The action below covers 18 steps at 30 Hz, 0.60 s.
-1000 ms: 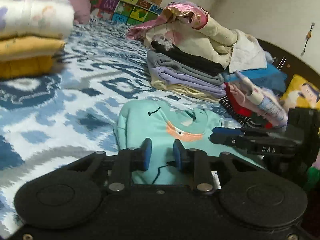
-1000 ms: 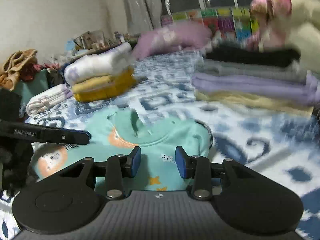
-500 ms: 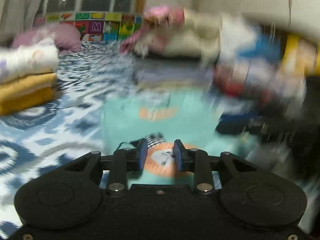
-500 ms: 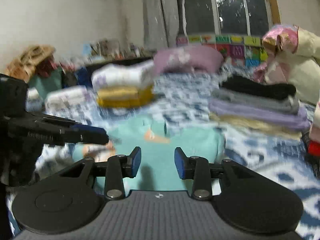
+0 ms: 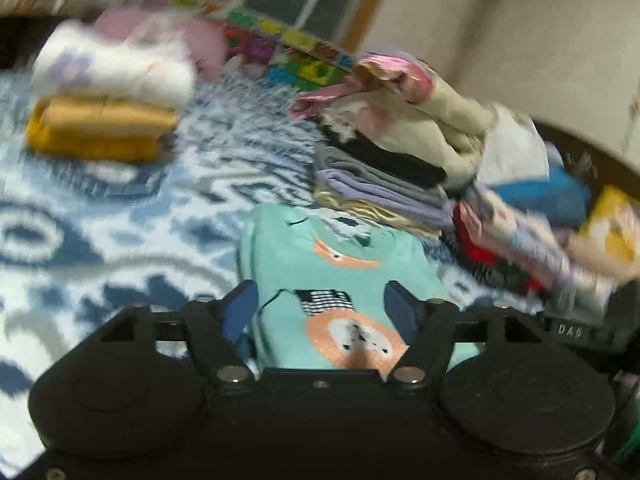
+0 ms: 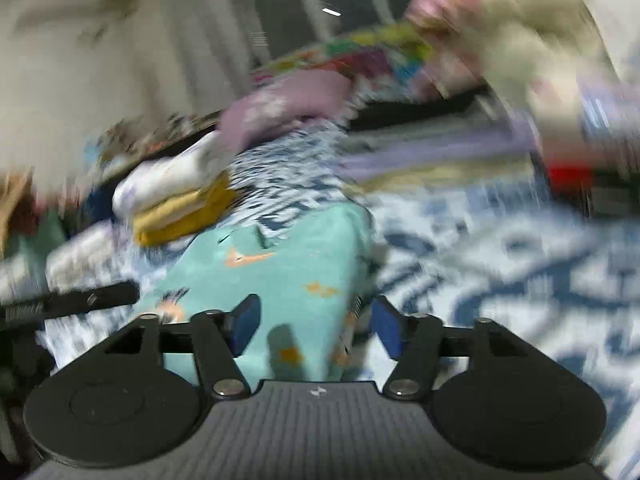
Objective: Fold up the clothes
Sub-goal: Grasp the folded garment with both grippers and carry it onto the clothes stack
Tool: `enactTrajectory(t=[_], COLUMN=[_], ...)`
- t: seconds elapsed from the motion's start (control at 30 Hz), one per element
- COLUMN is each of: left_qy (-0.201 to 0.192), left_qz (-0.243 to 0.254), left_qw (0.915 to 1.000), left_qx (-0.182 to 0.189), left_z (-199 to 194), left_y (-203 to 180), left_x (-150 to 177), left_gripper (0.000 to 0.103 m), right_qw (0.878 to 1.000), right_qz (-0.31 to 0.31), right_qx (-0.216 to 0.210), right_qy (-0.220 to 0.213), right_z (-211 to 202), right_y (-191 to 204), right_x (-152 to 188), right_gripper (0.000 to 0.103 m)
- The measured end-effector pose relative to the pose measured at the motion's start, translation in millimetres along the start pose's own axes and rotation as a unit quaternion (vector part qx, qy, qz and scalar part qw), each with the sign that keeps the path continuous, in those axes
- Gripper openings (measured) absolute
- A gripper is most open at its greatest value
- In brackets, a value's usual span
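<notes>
Lying folded on the blue-and-white patterned bed (image 5: 100, 248), the teal shirt (image 5: 332, 276) now makes a narrow oblong with its printed front up, and both tools sit just behind its near edge. On the left gripper (image 5: 320, 312) the jaws are opening and already stand wide, with the shirt's print showing between the blue pads and no cloth pinched. The right gripper (image 6: 314, 320) is opening too; its jaws straddle the shirt's right-hand edge without pressing on it, though blur in that view hides the finer detail. That reads as a release at the end of a fold, so this garment looks close to finished, with perhaps one more halving or a move onto a stack left. Two tidy stacks suggest a good share of the work is done: a yellow and white stack (image 5: 104, 108) far off to the left, and a grey, lilac and black stack (image 5: 380, 188) just beyond the shirt's far end. To the right of it, a jumbled heap of clothes (image 5: 520, 220) in pink, cream, blue and red is still loose, so a fair number of pieces appear to remain. Whether the shirt's sleeves are tucked evenly underneath cannot be told from these views.
</notes>
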<state>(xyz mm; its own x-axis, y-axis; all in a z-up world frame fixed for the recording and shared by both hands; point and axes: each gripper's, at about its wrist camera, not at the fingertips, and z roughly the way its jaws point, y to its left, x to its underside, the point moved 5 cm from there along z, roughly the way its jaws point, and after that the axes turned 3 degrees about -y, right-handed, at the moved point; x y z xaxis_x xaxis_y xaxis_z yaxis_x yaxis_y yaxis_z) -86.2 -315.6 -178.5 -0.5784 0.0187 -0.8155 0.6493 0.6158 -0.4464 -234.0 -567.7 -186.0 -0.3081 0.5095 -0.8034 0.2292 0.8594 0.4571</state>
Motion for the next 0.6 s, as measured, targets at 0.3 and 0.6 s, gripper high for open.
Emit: enactTrajectory(t=[0.3, 0.6], left_qy=[0.059, 0.066], left_qz=[-0.132, -0.125], left_qw=[0.9894, 0.9894], left_qx=[0.013, 0.031], left_z=[46.8, 73.6], left_y=[30.1, 20.1], left_x=[7.7, 4.5], left_gripper=[0.071, 0.064], right_qw=[0.985, 0.983], right_qz=[0.153, 0.152], right_qx=[-0.045, -0.069], right_qy=[0.059, 0.074], right_z=[56.7, 73.9], right_y=[-28.2, -23.1], right_x=[5.7, 2.1], right_gripper=[0.061, 0.061])
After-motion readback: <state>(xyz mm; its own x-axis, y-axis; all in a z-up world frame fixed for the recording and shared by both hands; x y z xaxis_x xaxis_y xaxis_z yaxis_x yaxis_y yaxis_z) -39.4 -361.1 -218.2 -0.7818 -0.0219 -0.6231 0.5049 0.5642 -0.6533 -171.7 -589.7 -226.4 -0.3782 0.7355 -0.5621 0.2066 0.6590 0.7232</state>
